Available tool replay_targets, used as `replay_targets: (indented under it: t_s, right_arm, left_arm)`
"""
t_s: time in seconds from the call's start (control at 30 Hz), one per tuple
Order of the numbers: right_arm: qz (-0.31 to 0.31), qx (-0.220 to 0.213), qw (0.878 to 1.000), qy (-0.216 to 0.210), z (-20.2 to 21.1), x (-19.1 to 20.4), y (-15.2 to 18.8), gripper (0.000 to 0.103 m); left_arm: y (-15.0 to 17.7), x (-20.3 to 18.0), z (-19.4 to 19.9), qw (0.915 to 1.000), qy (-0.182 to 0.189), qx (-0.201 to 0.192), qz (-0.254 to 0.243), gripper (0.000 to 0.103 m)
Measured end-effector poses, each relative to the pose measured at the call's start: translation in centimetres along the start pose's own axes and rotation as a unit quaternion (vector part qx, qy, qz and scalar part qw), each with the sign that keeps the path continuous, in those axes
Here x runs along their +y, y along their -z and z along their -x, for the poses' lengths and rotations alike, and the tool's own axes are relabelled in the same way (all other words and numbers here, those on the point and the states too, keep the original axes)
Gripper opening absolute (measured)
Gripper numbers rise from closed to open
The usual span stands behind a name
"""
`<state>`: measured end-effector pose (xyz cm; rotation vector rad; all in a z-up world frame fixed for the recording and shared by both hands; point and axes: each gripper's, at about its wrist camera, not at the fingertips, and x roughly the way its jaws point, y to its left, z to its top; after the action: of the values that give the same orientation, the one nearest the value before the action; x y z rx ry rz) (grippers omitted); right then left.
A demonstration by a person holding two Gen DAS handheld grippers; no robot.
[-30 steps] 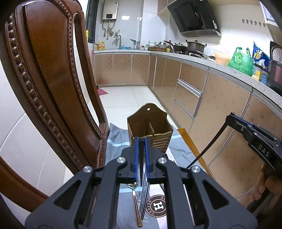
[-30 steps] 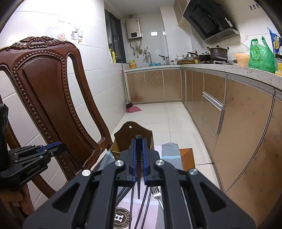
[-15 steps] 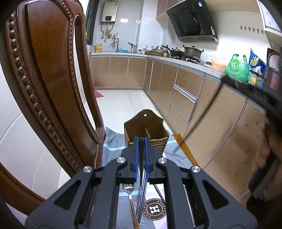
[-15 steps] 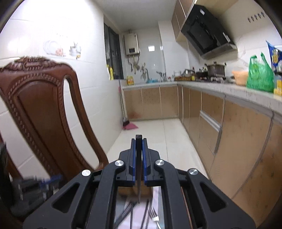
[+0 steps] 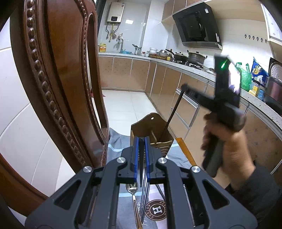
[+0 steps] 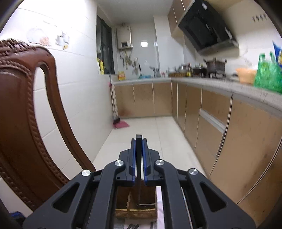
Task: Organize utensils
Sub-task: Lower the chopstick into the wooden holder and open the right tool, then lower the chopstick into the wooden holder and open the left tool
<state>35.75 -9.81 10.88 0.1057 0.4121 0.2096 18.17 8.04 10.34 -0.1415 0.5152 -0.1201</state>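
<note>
A narrow tiled kitchen runs back past tan cabinets [image 6: 211,123] to a sink wall with a water heater [image 5: 115,15]; a range hood [image 5: 197,31] hangs over pots on the counter. In the foreground a carved wooden chair [image 5: 58,79] stands beside a grey cloth [image 5: 117,142] that bears a wooden utensil holder [image 5: 151,130].

The left gripper [image 5: 141,158] has its blue-lined fingers nearly together, clamped on a dark chopstick [image 5: 141,169] that hangs down between them. Below it, on the cloth, lie a spoon [image 5: 132,189] with a wooden handle and a bundle of dark chopsticks [image 5: 145,197], beside a round logo patch [image 5: 156,209].

The right gripper [image 6: 139,155] is likewise narrow, pinching a second dark chopstick [image 6: 138,176] whose lower end reaches into the holder's right-hand compartment. From the left wrist view this gripper appears blurred above and to the right of the holder, held in a person's hand [image 5: 227,146] with a dark sleeve, its chopstick slanting down into the box.
</note>
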Motion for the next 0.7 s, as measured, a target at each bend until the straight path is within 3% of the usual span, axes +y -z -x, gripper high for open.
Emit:
replay_targets:
  t_s: [0.1, 0.13, 0.17, 0.23, 0.33, 0.47, 0.53, 0.57, 0.63, 0.7]
  right_arm:
    - [-0.037, 0.026, 0.999, -0.012, -1.4, -1.7, 1.4, 0.011]
    - [-0.044, 0.028, 0.999, -0.011, -1.2, -2.2, 1.6, 0.027]
    - [-0.056, 0.022, 0.998, -0.013, -0.6, -2.9, 1.7, 0.054]
    - [-0.078, -0.003, 0.997, -0.007, 2.0, -4.3, 2.3, 0.071]
    - [-0.091, -0.023, 0.995, -0.02, 6.8, -6.1, 4.1, 0.076]
    - [-0.084, -0.062, 0.994, 0.021, 12.9, -8.0, 11.0, 0.093]
    - [-0.075, -0.045, 0.995, 0.045, 12.8, -8.5, 14.3, 0.095]
    - [-0.055, -0.013, 0.997, 0.052, 11.6, -8.5, 15.3, 0.095]
    - [-0.034, 0.021, 0.998, 0.054, 9.7, -8.5, 15.6, 0.095]
    - [-0.047, 0.011, 0.997, 0.055, 9.1, -9.1, 15.4, 0.095]
  left_arm:
    - [-0.1, 0.1, 0.0, 1.0, -0.003, 0.0, 0.002, 0.007]
    - [-0.1, 0.1, 0.0, 1.0, -0.004, -0.002, 0.005, 0.007]
    - [-0.1, 0.2, 0.0, 1.0, -0.004, -0.002, 0.005, 0.007]
    - [0.0, 0.2, -0.2, 1.0, -0.004, -0.001, 0.006, 0.007]
    - [0.0, 0.1, -0.6, 1.0, -0.002, 0.0, 0.009, 0.007]
    - [0.3, -0.2, -1.3, 0.9999, -0.014, 0.0, 0.01, 0.007]
    - [0.7, -1.0, -1.8, 0.9996, -0.029, 0.004, 0.0, 0.007]
    - [0.7, -1.2, -1.9, 0.9994, -0.034, 0.002, -0.002, 0.007]
    - [0.5, -1.4, -1.9, 0.9993, -0.037, -0.003, 0.002, 0.007]
    - [-0.3, -1.9, -1.6, 0.9993, -0.034, -0.016, 0.008, 0.007]
